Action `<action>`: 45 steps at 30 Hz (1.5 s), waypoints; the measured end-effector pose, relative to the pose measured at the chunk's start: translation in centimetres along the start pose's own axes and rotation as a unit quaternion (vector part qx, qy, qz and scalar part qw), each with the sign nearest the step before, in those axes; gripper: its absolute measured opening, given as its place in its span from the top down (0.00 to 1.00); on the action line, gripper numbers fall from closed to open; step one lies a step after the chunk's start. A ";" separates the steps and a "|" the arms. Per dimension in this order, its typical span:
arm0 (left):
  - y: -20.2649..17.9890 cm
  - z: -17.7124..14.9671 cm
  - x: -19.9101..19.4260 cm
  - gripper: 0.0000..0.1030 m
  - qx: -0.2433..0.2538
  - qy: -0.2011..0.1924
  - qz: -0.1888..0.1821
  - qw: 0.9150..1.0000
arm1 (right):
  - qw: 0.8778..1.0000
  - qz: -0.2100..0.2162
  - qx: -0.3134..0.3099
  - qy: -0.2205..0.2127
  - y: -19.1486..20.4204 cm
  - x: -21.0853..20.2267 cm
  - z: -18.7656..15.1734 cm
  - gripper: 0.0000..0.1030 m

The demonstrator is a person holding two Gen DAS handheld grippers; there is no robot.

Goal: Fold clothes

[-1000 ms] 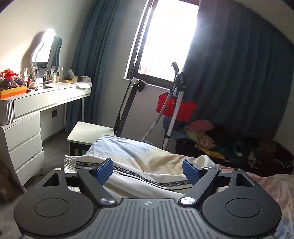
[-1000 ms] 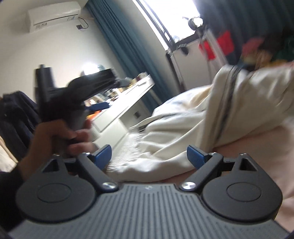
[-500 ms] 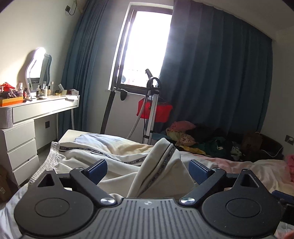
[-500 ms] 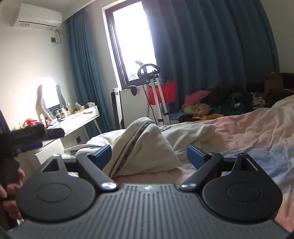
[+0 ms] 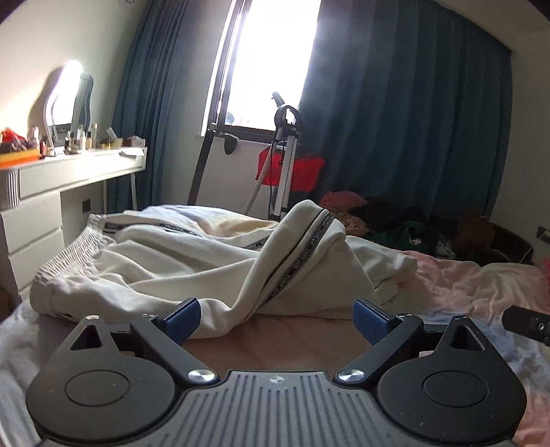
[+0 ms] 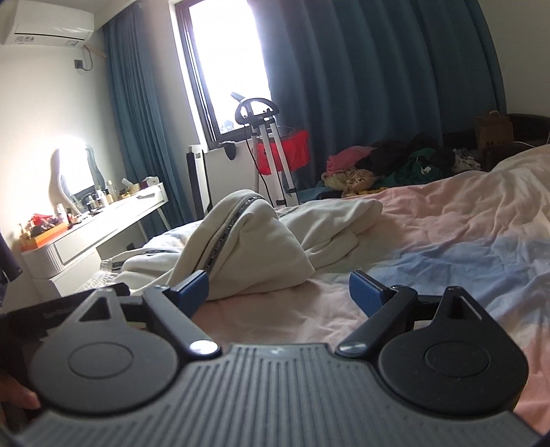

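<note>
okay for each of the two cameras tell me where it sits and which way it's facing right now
Left wrist: on the left gripper, low over the bed, facing the cream trousers and window; its open fingers show.
Right wrist: on the right gripper, facing the same way; open fingers, a fingertip at lower left.
Shared: trousers, window, dressing table.

Location: home bedroom. Evidence: bed [image 6: 429, 220] w/ rumpled pink and blue sheet, white dressing table [image 5: 79, 172] w/ drawers, lit mirror [image 5: 68, 99] and cosmetics bottles, teal curtains [image 5: 395, 120] either side of window [image 5: 268, 58], wall-mounted AC unit [image 6: 48, 22]. Addl. domestic signs: pile of mixed clothes [image 6: 388, 165] beyond the bed, upright garment steamer on stand [image 6: 264, 137] below the window.
</note>
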State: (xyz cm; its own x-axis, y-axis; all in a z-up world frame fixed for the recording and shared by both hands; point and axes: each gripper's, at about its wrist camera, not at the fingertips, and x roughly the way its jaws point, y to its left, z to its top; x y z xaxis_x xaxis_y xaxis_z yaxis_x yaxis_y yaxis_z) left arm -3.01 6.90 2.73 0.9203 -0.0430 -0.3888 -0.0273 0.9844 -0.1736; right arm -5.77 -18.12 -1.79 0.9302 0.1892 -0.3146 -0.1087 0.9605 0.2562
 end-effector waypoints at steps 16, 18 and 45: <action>2.0 10.1 21.6 0.06 -0.082 0.073 -0.052 0.993 | 0.997 -0.036 0.063 0.017 -4.9 4.0 0.2 0.13; 1.8 11.2 25.0 0.12 -0.096 0.091 -0.051 0.990 | 0.996 -0.059 0.055 0.024 -6.0 6.2 -0.1 0.13; -7.4 3.0 9.7 0.98 0.125 0.117 -0.117 0.978 | 0.995 -0.043 0.084 0.044 -9.7 10.1 -0.6 0.13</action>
State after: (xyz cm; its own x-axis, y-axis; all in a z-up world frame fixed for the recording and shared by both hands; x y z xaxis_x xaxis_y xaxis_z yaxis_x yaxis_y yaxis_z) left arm 7.27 -0.32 2.93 0.7740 -0.2821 -0.5669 0.2973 0.9524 -0.0680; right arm 4.49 -25.40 -8.05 0.8985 0.1319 -0.4187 0.0371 0.9276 0.3717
